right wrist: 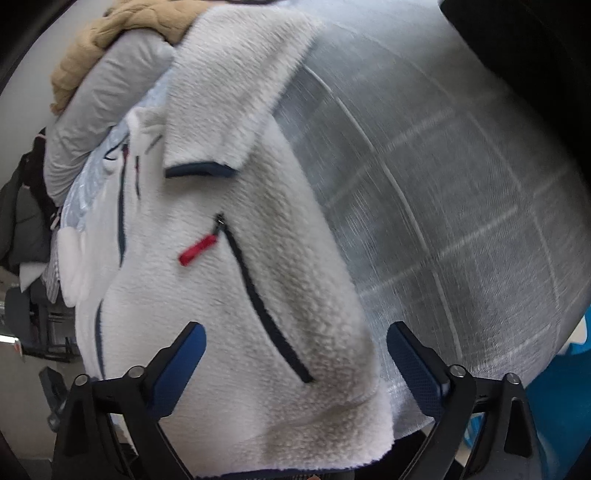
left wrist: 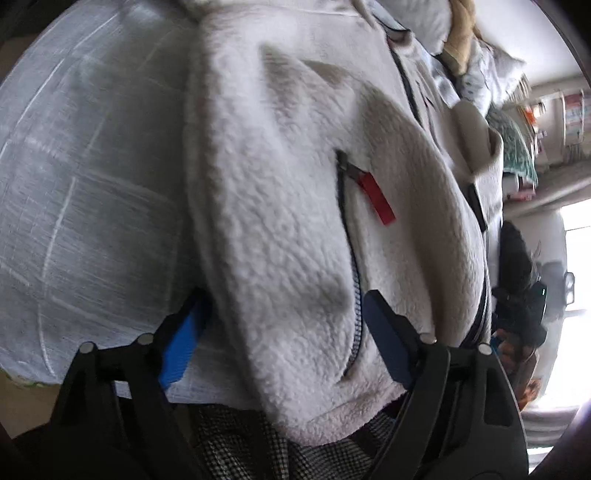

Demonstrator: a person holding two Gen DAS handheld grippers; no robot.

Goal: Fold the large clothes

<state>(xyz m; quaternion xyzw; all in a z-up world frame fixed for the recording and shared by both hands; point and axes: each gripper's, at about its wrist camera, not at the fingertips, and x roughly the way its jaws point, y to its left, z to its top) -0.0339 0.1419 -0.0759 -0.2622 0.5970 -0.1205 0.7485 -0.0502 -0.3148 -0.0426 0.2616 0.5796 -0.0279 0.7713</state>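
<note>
A white fleece jacket (left wrist: 295,206) lies spread on a grey checked bedsheet (left wrist: 92,184). It has dark zippered pockets with red zipper pulls (left wrist: 376,199). My left gripper (left wrist: 284,314) is open, its blue fingers on either side of the jacket's bottom hem corner by the pocket zipper. The jacket also shows in the right wrist view (right wrist: 229,280), with a red pull (right wrist: 197,251) and a sleeve folded across its chest. My right gripper (right wrist: 295,347) is open, straddling the other hem corner, its right finger over the sheet (right wrist: 443,221).
A pile of other clothes lies beyond the jacket: a tan knit (right wrist: 122,33), a grey garment (right wrist: 96,118) and teal fabric (left wrist: 517,147). Checked fabric (left wrist: 258,454) shows below the left gripper. A blue item (right wrist: 561,387) sits at the sheet's right edge.
</note>
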